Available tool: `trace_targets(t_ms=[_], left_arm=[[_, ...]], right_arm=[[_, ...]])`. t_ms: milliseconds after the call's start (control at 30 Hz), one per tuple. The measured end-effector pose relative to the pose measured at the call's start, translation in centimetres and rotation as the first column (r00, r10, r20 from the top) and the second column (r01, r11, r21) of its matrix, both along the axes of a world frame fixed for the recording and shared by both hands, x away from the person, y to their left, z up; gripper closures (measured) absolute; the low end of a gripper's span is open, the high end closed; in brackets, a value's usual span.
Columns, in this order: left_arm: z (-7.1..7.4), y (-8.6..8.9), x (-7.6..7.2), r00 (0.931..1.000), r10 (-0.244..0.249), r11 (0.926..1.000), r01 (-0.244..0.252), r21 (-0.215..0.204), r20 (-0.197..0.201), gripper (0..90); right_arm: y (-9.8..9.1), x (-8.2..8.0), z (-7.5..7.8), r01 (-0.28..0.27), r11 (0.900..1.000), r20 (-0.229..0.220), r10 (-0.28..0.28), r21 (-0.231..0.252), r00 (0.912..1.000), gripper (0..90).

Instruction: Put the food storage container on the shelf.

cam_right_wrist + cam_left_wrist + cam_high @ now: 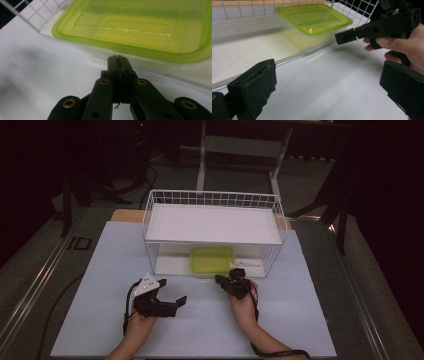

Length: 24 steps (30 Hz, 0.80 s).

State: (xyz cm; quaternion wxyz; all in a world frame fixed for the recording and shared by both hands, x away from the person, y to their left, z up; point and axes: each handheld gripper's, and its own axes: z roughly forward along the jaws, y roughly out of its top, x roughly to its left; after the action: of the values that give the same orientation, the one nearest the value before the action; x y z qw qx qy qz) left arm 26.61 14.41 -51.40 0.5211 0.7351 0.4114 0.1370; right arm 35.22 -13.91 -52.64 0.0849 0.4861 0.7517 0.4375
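Observation:
A clear plastic container with a lime-green lid [212, 259] [312, 18] [140, 27] sits on the bottom shelf of a white wire rack [150, 215], near its open front. My right gripper [220, 280] [117, 60] is shut with nothing between its jaws. It points at the container's near wall just under the lid rim, and I cannot tell whether it touches. The left gripper view also catches the right gripper [344, 37], held in a hand. My left gripper [172, 292] [328, 85] is open and empty over the white table, to the left and short of the rack.
The rack has a white tray [215, 222] as its upper shelf, directly above the container. A white mat [200, 330] covers the table in front of the rack. Dark floor and a table frame [240, 145] lie beyond.

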Motion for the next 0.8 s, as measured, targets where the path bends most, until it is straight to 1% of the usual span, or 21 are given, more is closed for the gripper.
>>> trace_targets(t_ms=[67, 167, 200, 267, 333, 400, 467, 533, 600, 667, 733, 767, 800], left_arm=[[-0.1, 0.1, 0.1, 1.0, 0.005, 1.0, -0.005, -0.006, -0.003, 1.7], [-0.1, 0.1, 0.1, 1.0, 0.003, 1.0, -0.003, 0.002, -0.001, 1.7], [-0.1, 0.1, 0.1, 1.0, 0.008, 0.9999, -0.008, -0.007, -0.001, 1.7], [-0.1, 0.1, 0.1, 1.0, 0.005, 0.9999, -0.005, -0.014, 0.0, 1.7], [-0.1, 0.1, 0.2, 1.0, 0.0, 0.9997, 0.0, -0.026, -0.004, 1.7], [-0.1, -0.1, 0.1, 1.0, -0.001, 0.9998, 0.001, -0.022, -0.001, 1.7], [-0.1, -0.2, 0.1, 1.0, -0.008, 0.9998, 0.008, -0.02, -0.001, 1.7], [-0.1, -0.3, 0.0, 0.9999, -0.013, 0.9996, 0.013, -0.025, -0.004, 1.7], [-0.1, -0.3, 0.0, 0.9999, -0.016, 0.9995, 0.016, -0.026, -0.004, 1.7], [-0.1, -0.2, 0.0, 0.9997, -0.024, 0.9991, 0.024, -0.036, -0.007, 1.7], [-0.1, -0.2, 0.0, 0.9996, -0.028, 0.9984, 0.028, -0.049, -0.007, 1.7], [-0.1, -0.1, 0.0, 0.9996, -0.027, 0.9983, 0.027, -0.051, -0.008, 1.7], [-0.1, -0.1, -0.1, 0.9996, -0.026, 0.9982, 0.026, -0.054, -0.007, 1.7]], right_arm=[[0.3, 0.4, -0.2, 0.003, 1.0, 0.005, -0.003, -0.003, 1.0, 89.8], [0.9, 0.7, -0.4, 0.002, 0.9999, 0.013, -0.001, -0.011, 0.9999, 89.8], [1.1, 0.9, -0.4, -0.002, 0.9999, 0.013, 0.002, -0.012, 0.9999, 89.8], [1.9, 1.5, -0.5, 0.001, 1.0, 0.018, -0.001, 0.001, 0.9998, 89.7], [2.2, 1.9, -0.5, 0.009, 0.9998, 0.019, -0.009, 0.02, 0.9998, 89.7], [2.5, 2.2, -0.5, 0.018, 0.9994, 0.022, -0.018, 0.03, 0.9996, 89.7], [2.6, 2.6, -0.5, 0.029, 0.999, 0.017, -0.03, 0.033, 0.9994, 89.7], [2.6, 3.1, -0.4, 0.039, 0.9988, 0.035, -0.04, 0.028, 0.9986, 89.6], [2.4, 3.6, -0.3, 0.053, 0.9978, 0.033, -0.055, 0.039, 0.998, 89.3], [2.3, 3.9, -0.1, 0.062, 0.997, 0.026, -0.064, 0.046, 0.9976, 88.0], [2.2, 4.3, 0.0, 0.068, 0.9969, 0.034, -0.069, 0.04, 0.997, 88.2], [2.1, 4.4, 0.0, 0.075, 0.9961, 0.025, -0.076, 0.046, 0.9968, 88.2], [2.1, 4.6, 0.2, 0.094, 0.9943, 0.003, -0.094, 0.051, 0.9956, 88.2]])
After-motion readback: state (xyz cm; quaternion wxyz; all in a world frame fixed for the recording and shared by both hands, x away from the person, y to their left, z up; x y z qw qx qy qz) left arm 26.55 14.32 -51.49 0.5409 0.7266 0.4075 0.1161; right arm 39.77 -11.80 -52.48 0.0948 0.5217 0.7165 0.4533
